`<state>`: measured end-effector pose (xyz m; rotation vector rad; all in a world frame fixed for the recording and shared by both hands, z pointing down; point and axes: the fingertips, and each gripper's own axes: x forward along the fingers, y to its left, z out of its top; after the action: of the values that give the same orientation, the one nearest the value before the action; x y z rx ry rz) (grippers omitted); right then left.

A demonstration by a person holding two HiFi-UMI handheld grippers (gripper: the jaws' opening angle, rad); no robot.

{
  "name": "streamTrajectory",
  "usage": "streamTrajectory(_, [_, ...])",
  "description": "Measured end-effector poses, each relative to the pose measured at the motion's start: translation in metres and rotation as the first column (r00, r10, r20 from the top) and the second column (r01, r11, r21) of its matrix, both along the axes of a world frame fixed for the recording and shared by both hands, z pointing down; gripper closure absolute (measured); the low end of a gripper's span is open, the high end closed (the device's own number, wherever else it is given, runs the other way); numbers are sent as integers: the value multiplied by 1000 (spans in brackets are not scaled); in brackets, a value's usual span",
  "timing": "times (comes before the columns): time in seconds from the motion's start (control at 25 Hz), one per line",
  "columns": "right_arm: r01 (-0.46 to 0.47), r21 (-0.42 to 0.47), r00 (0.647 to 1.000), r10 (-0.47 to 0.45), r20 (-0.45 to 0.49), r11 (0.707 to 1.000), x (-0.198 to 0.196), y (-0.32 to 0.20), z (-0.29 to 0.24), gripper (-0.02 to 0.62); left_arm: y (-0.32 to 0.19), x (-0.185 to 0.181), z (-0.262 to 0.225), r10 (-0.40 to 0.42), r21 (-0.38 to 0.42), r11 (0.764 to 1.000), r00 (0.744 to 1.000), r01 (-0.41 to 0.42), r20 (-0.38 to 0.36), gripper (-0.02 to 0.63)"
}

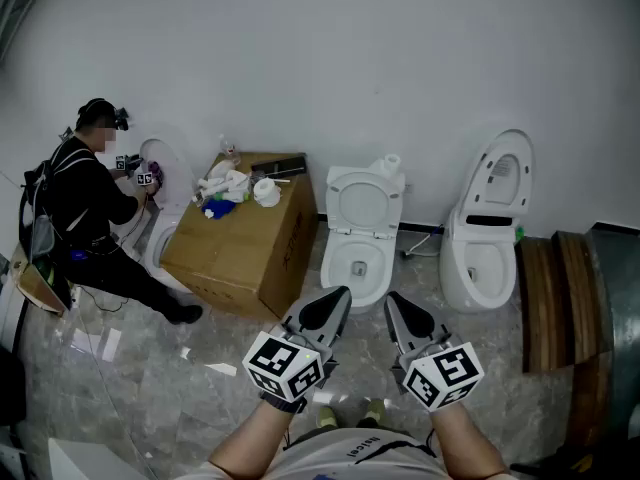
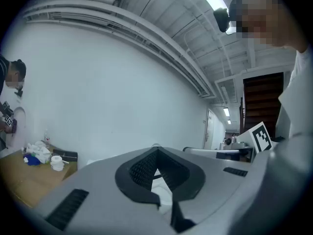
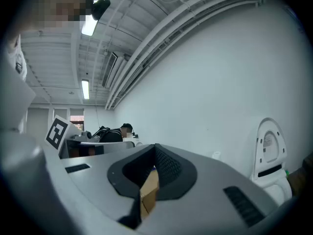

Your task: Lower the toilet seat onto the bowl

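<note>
White porcelain straight ahead is your target: the toilet seat stands upright against the tank, above its bowl, so the lowering is not yet begun. You hold the left gripper and right gripper low by your body, each with its jaws together on nothing, well short of the seat. That looks like a ready carry before reaching in. A cardboard box crowds the bowl's left, so the right side likely gives freer approach.
</note>
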<state>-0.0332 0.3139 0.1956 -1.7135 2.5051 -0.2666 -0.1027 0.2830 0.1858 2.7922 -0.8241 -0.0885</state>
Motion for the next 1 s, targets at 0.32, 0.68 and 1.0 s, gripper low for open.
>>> streamTrajectory(0.32, [25, -19, 1000, -25, 6, 1000, 7, -1, 4, 580, -1, 12, -2, -14, -6, 1000, 1000, 14, 4, 597])
streamTrajectory(0.68, [35, 14, 983, -37, 182, 999, 49, -7, -10, 578, -22, 0, -4, -90, 4, 996, 996, 89, 14, 597])
streamTrajectory(1.0, [32, -7, 974, -29, 226, 999, 82, -5, 3, 578, -21, 15, 0, -136, 10, 991, 990, 136, 26, 597])
